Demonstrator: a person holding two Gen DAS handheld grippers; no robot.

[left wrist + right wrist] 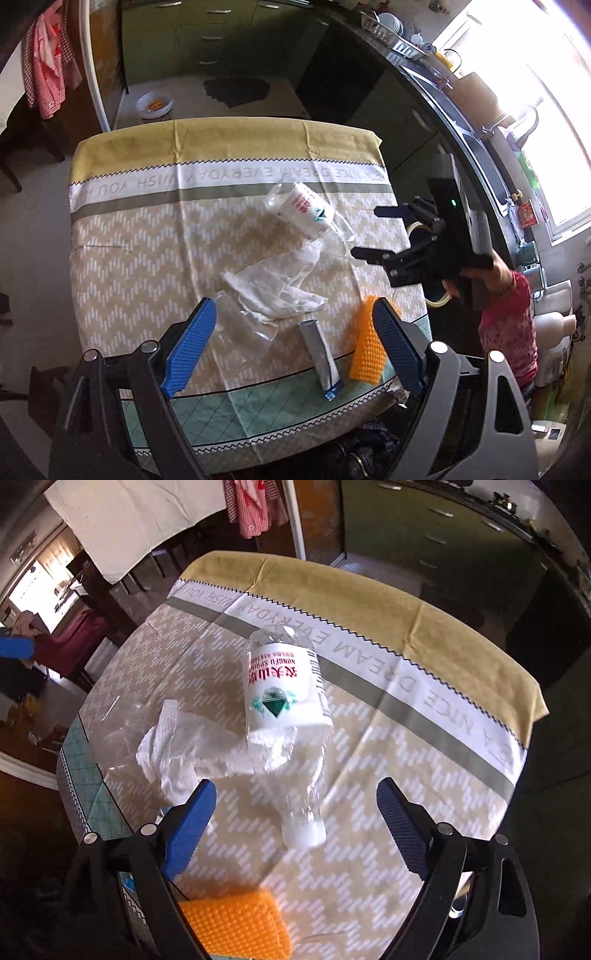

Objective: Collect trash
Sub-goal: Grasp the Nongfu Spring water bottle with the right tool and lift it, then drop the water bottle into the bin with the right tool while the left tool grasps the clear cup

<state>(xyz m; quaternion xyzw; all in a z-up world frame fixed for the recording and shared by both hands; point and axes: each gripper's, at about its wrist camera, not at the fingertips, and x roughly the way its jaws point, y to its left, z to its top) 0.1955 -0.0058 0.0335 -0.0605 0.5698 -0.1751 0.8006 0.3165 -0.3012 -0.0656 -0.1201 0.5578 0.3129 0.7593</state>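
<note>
Just ahead of spread right tongs [295, 819], plastic bottle [286, 716], untouched

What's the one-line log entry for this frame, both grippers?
left gripper: open, empty, over clear wrapper | right gripper: open, empty, bottle cap end between fingers | tissue, tube, orange pad on table

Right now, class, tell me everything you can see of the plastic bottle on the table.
The bottle is clear, crumpled plastic with a white label printed in red and green and a white cap. It looks empty. It lies on its side on the tablecloth, cap toward the right gripper, its side against the tissue. Neither gripper touches it.
</note>
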